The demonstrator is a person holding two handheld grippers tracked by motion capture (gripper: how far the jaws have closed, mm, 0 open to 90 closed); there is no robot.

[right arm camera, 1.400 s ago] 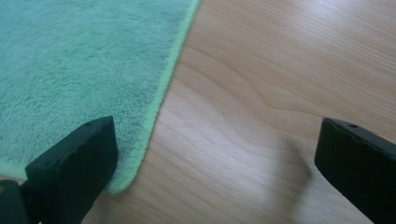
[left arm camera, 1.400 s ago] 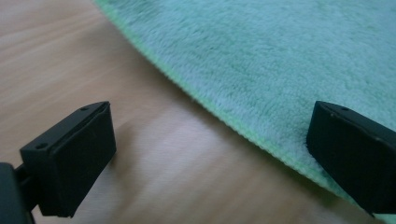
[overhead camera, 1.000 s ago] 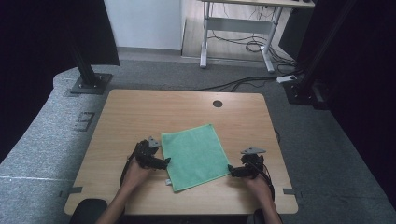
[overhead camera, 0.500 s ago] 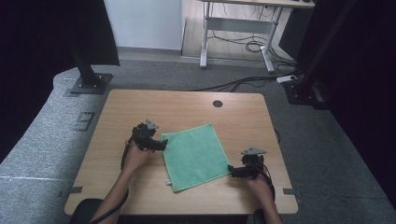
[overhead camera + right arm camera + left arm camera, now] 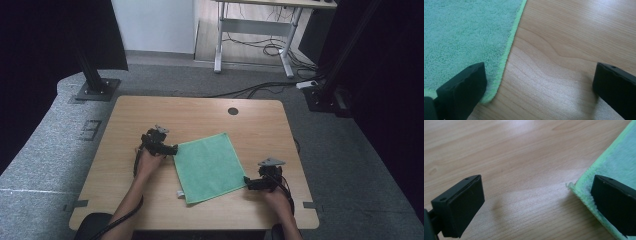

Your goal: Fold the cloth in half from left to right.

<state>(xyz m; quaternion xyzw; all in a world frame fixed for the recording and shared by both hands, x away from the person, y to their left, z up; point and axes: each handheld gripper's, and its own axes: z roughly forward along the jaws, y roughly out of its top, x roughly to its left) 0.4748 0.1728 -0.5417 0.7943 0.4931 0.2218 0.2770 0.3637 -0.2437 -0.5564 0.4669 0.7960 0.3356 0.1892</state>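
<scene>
The green cloth [image 5: 207, 167] lies flat on the worktop [image 5: 125, 120], turned a little askew, and each claw sits at one of its corners, so the step in hand looks like pinching two corners ready to lift or fold.

Nearest, the right claw [image 5: 248, 183] is spread wide and holds nothing. In the right gripper view one jaw rests over the cloth's near corner [image 5: 490, 98] while the other stands well out over bare wood. To do this well, slide that claw inward so the corner sits squarely between the jaws, press down so the lower jaw gets under the hem, then close.

Farther off, the left claw [image 5: 173, 149] is also wide and empty. In the left gripper view one jaw sits over the frayed corner [image 5: 574, 187] and the other is well apart on the wood. Here too, centre the corner before closing, and take only a shallow bite of hem.

Close both together and lift evenly, or the cloth may drag and bunch
</scene>
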